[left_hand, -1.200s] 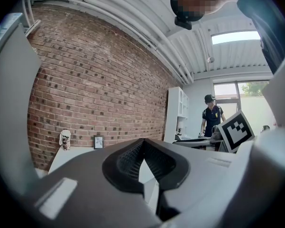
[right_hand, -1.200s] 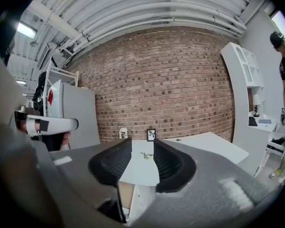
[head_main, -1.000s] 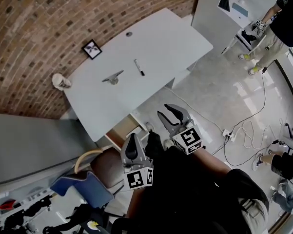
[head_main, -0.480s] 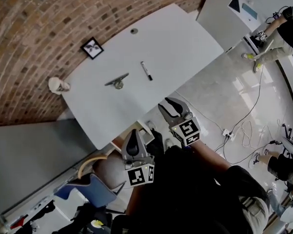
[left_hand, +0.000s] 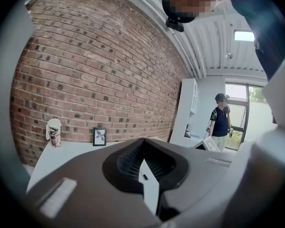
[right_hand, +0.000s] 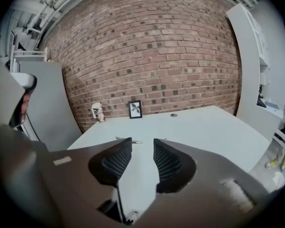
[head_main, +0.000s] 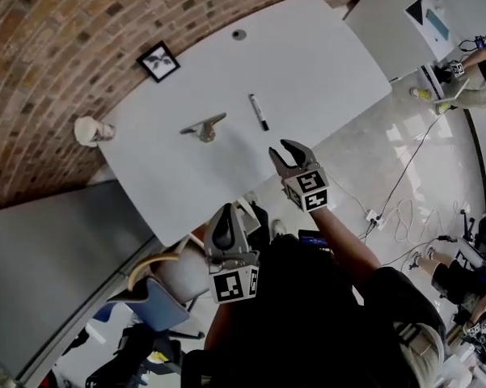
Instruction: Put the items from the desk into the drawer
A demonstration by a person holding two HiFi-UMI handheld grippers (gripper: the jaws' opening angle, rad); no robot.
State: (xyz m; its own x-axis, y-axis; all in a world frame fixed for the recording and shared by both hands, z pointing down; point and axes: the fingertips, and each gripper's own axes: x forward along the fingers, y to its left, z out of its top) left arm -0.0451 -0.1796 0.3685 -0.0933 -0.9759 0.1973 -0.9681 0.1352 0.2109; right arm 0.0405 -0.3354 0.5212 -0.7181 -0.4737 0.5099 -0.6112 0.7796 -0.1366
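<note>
On the right gripper (head_main: 284, 152) the jaws stand partly apart, gripping nothing. The left gripper (head_main: 225, 215) is closed tip to tip and empty, low by the near edge of the white desk (head_main: 323, 63). A black marker (head_main: 259, 111) lies just beyond the right gripper, with a grey metal piece (head_main: 204, 127) to its left. The best approach is probably to straddle the marker's barrel crosswise, lower, then close.

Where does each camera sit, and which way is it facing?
Head view: on the person's head, looking steeply down at the desk; both arms, left gripper and right gripper show.
Left gripper view: on the left gripper, facing across the desk to the brick wall; its shut jaws show.
Right gripper view: on the right gripper, facing that wall; its open, empty jaws show.
Shared: picture frame and cup, in all three.
</note>
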